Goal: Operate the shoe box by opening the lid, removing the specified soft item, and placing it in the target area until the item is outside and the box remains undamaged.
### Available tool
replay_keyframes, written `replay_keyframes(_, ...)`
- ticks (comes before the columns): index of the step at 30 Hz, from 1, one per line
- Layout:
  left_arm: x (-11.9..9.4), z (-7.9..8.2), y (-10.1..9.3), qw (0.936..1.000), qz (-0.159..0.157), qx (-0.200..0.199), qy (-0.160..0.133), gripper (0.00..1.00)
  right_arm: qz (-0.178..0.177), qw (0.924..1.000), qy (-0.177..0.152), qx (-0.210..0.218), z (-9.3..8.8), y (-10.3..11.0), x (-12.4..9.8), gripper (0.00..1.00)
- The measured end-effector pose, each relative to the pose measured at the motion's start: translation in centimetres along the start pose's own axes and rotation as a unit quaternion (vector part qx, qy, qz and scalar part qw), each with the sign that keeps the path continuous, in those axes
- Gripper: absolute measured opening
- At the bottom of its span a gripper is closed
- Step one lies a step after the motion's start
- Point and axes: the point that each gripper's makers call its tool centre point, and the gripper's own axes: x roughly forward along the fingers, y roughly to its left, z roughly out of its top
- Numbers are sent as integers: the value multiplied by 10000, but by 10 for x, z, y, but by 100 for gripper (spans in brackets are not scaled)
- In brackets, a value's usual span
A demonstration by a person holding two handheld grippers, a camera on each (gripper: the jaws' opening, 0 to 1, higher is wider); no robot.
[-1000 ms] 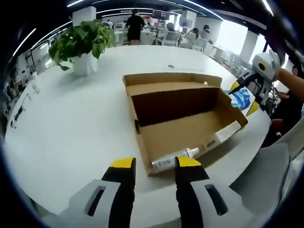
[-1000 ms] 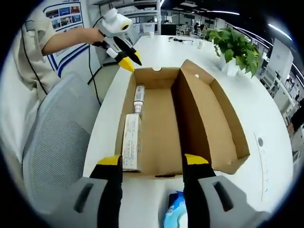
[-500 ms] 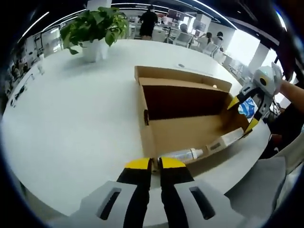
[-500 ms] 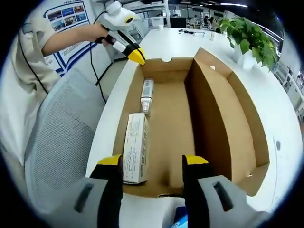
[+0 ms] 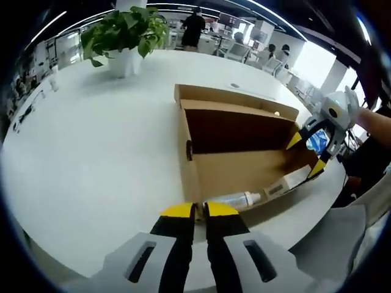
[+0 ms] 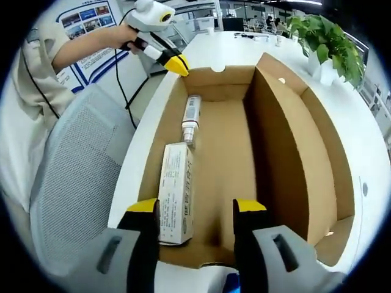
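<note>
open brown shoe box (image 5: 244, 160), lid up; blue soft item (image 5: 316, 140) just outside

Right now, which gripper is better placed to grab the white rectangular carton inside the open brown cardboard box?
Right. The right gripper is open over the near end of the brown cardboard box, with the white rectangular carton just ahead. The left gripper is shut, outside the opposite end.

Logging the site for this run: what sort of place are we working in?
Most likely an open-plan office: a long white table with a potted plant, a mesh chair, and people at desks behind.
</note>
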Motion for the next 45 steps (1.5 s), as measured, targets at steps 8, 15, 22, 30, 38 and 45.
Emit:
replay_keyframes(8, 0, 0, 0, 10000, 9, 41, 8, 3, -1, 10000, -37, 37, 1, 1, -8, 40)
replay_keyframes(15, 0, 0, -1, 10000, -4, 13, 3, 3, 155, 9998, 38, -89, 3, 14, 6, 33)
replay_keyframes(22, 0, -1, -1, 10000, 4, -1, -10, 3, 174, 9997, 147, -130, 0, 20, 13, 25)
replay_keyframes(30, -1, -1, 0, 10000, -3, -42, -31, 3, 102, 9996, 187, -208, 0, 24, 13, 16)
replay_keyframes(38, -1, -1, -1, 10000, -14, -64, -60, 3, -84, 9996, 172, -220, 4, 21, 10, 15)
replay_keyframes(45, -1, -1, -1, 9999, -25, -95, -80, 3, -138, 9997, 19, -222, 14, 22, -2, 15)
